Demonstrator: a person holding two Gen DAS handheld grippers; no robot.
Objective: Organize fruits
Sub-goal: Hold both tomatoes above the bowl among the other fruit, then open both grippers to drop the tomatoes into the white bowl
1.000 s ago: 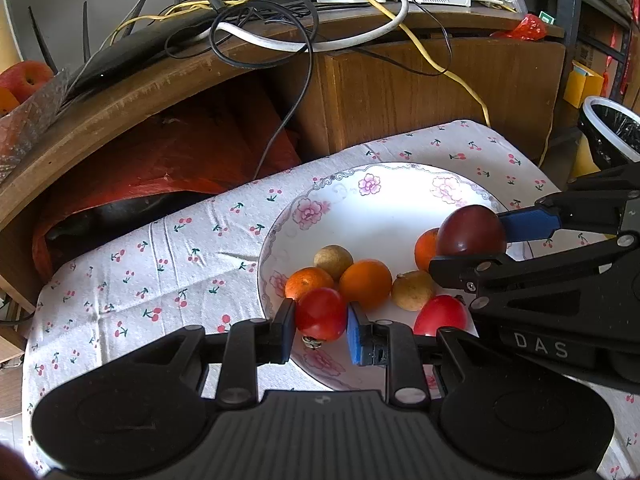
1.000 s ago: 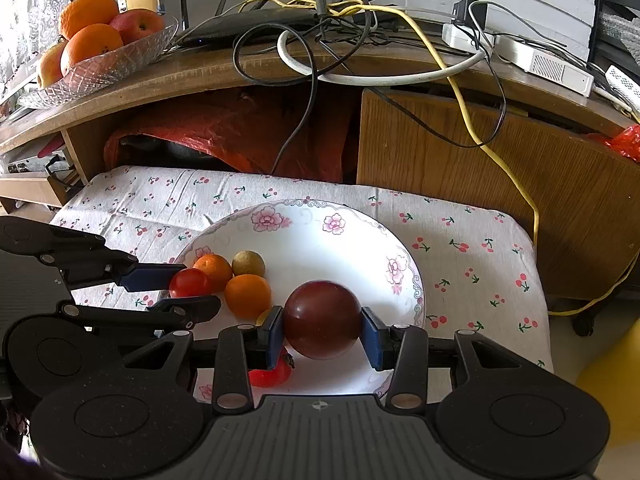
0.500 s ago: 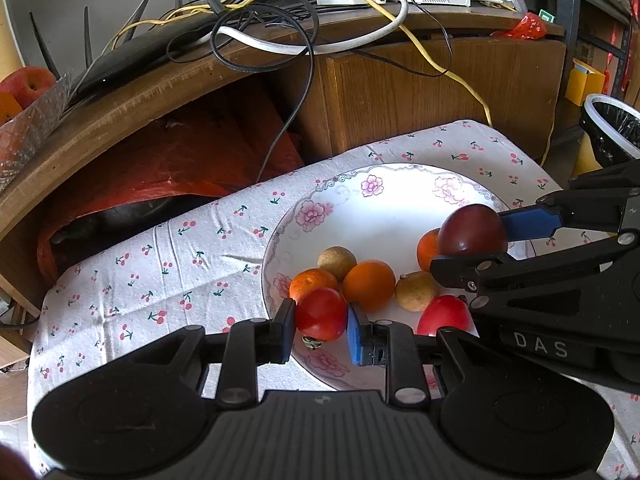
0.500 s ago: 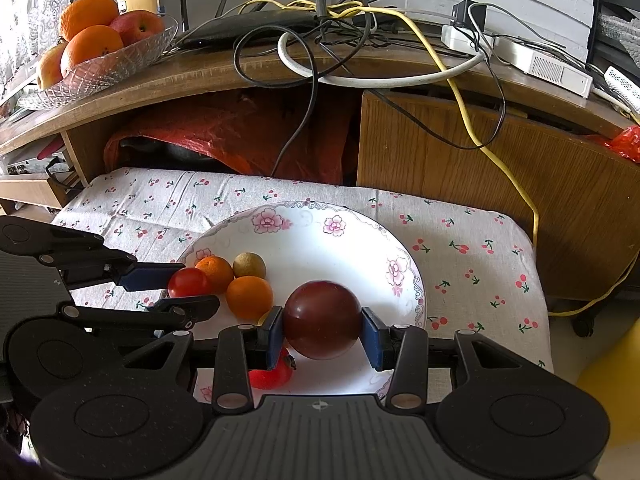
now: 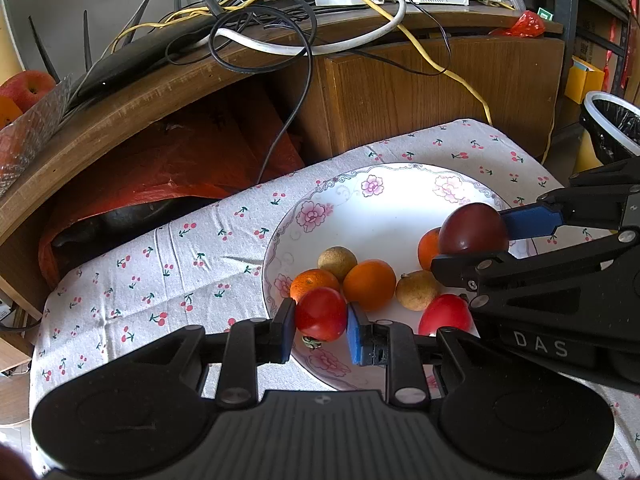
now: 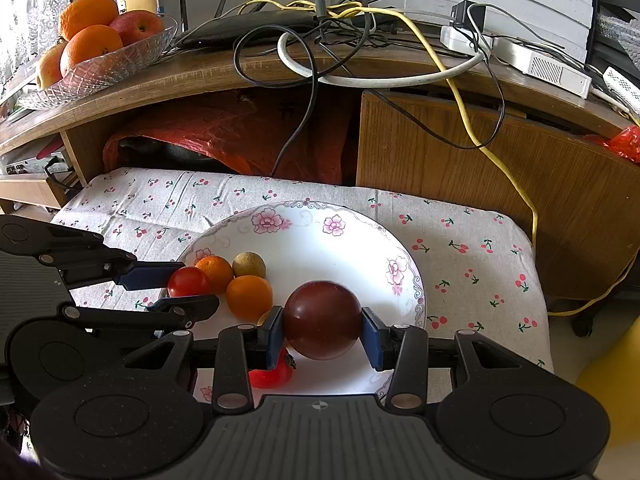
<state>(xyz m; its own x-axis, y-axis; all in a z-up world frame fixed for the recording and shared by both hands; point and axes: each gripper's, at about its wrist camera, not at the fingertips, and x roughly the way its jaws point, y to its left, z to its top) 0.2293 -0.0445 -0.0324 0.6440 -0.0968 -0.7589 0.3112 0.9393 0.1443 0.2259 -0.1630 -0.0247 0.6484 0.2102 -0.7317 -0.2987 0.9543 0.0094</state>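
2 tools (image 5: 321, 326) (image 6: 322, 334) pinching tomato (image 5: 321, 313) and plum (image 6: 322, 319) over crowded plate (image 6: 352, 236).

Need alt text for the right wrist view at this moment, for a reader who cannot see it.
The right gripper clamps a dark red round fruit over a floral white plate on a cherry-print cloth. At left, the left gripper holds a small red tomato beside two oranges and a small brown fruit. Behind, a cable-strewn wooden desk carries a glass fruit bowl.
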